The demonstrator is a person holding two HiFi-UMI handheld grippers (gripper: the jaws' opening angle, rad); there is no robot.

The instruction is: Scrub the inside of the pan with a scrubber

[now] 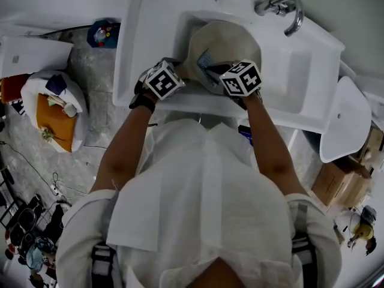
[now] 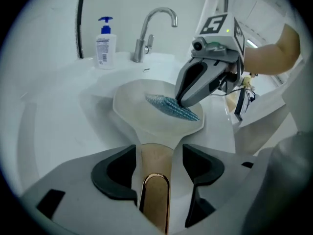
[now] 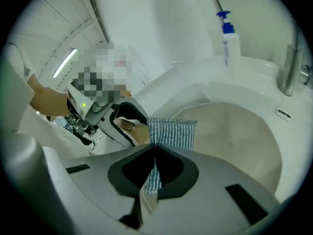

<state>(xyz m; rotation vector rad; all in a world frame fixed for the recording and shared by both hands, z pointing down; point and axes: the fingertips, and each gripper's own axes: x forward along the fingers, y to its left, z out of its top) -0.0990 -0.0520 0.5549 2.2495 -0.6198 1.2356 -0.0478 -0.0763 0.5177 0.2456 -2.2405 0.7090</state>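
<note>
from the head view, a round cream pan (image 1: 231, 38) lies in the white sink (image 1: 312, 77) of a white surface (image 1: 129, 71), with a chrome tap (image 1: 282, 8) behind and a cluttered grey floor (image 1: 90, 89) to the left. in the left gripper view, the left claw (image 2: 156, 163) stands wide, the pan's tan handle (image 2: 155, 153) loose between its pads. in the right gripper view, the right claw (image 3: 154, 153) is pinched tight on a blue-grey knitted scrubber (image 3: 171, 131) over the pan's inside.

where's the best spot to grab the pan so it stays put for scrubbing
Probably take the pan by its handle, coming from the near edge of the sink. The handle sticks out toward the person and is narrow enough to fit between jaws, while the bowl is wide and round. The left gripper straddles it, jaws apart.
</note>
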